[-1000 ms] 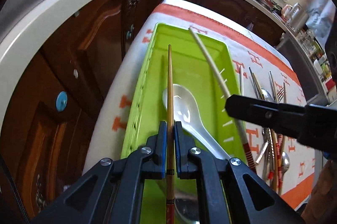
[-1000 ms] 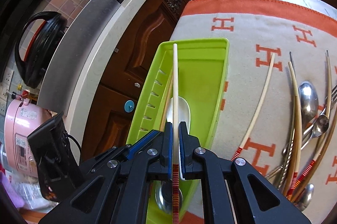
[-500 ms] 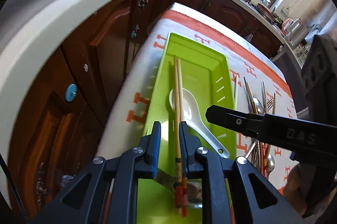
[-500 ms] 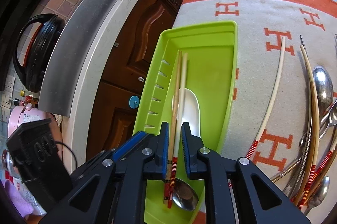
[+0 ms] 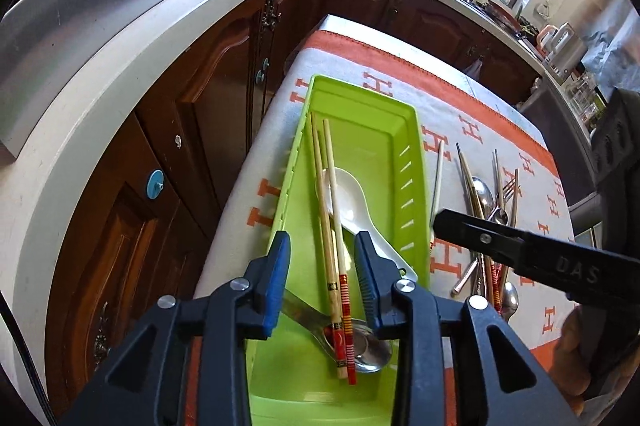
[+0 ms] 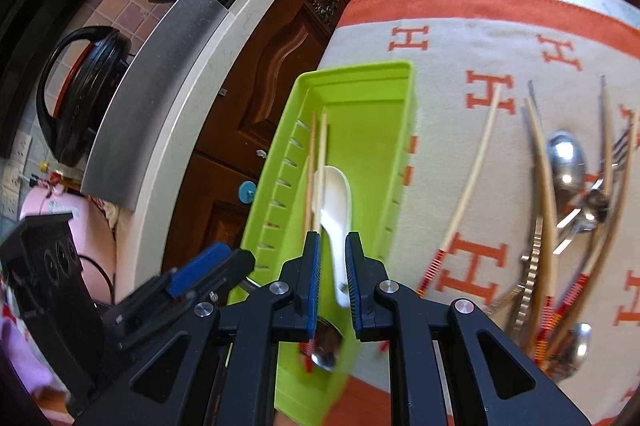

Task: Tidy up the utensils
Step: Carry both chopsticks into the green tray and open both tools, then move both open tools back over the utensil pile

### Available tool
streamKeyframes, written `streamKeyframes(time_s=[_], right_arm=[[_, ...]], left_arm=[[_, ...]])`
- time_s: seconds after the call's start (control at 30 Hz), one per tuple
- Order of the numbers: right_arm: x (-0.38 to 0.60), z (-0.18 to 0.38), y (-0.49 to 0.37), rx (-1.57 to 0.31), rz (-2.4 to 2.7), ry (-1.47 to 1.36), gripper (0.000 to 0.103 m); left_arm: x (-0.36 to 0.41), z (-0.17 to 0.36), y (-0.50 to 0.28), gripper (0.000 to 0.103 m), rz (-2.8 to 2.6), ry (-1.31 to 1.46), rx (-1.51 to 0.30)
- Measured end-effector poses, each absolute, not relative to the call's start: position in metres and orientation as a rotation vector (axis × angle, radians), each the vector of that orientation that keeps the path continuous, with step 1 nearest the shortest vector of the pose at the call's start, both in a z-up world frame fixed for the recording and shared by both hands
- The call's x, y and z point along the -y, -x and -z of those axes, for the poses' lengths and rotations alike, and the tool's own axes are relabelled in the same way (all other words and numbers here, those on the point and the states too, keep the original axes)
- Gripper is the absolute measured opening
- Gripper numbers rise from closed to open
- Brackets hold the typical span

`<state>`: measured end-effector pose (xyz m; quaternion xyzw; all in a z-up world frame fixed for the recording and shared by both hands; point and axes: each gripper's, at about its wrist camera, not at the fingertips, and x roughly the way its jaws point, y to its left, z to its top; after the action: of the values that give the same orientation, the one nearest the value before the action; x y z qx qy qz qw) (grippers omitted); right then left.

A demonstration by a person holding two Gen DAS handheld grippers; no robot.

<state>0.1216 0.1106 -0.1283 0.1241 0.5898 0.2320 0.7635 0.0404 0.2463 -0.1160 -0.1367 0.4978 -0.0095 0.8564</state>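
Observation:
A lime green tray (image 5: pixel 418 153) lies on the cloth's left side. Two bamboo chopsticks (image 5: pixel 329 222) with red patterned ends rest lengthwise in it, across a white ceramic spoon (image 5: pixel 352 193) and a metal spoon (image 5: pixel 374 350). My left gripper (image 5: pixel 322 264) hangs above them; its jaws are opening and nothing is between the pads. In the right wrist view my right gripper (image 6: pixel 332 266) stands slightly open and bare over the tray (image 6: pixel 360 75), with the white spoon (image 6: pixel 336 197) seen through the gap. A pile of loose utensils (image 6: pixel 568 185) lies to the right.
The orange and cream cloth (image 6: pixel 500 25) covers the table. A lone pale chopstick (image 6: pixel 474 181) lies between tray and pile. Dark wooden cabinets (image 5: pixel 224 97) and a white counter (image 5: pixel 120 57) run close along the left. A black pot (image 6: pixel 80 89) and a pink cooker (image 6: pixel 56 205) stand there.
Each gripper was shut on one chopstick; both have let go and the chopsticks now lie side by side in the tray. The left gripper has risen and widened; the right has shifted right.

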Motion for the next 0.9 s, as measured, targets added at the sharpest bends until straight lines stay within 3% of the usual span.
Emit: streamKeyframes(time_s=[0.43,0.57,0.9], right_arm=[[0.0,0.116,-0.074,-1.18,-0.425,-0.262,0.013],[0.046,0.121,-0.064,-1.125,-0.352,-0.303,0.025],[0.117,0.117,-0.047,-0.993,-0.266,-0.199,0.026]], left_arm=[[-0.195,0.107,-0.025,0.032,0.042,0.199,-1.068],[-0.171,0.104,-0.025,0.039,0.067,0.179,-1.077],[-0.12,0.098,-0.043,0.043,0.131,0.156,-1.051]])
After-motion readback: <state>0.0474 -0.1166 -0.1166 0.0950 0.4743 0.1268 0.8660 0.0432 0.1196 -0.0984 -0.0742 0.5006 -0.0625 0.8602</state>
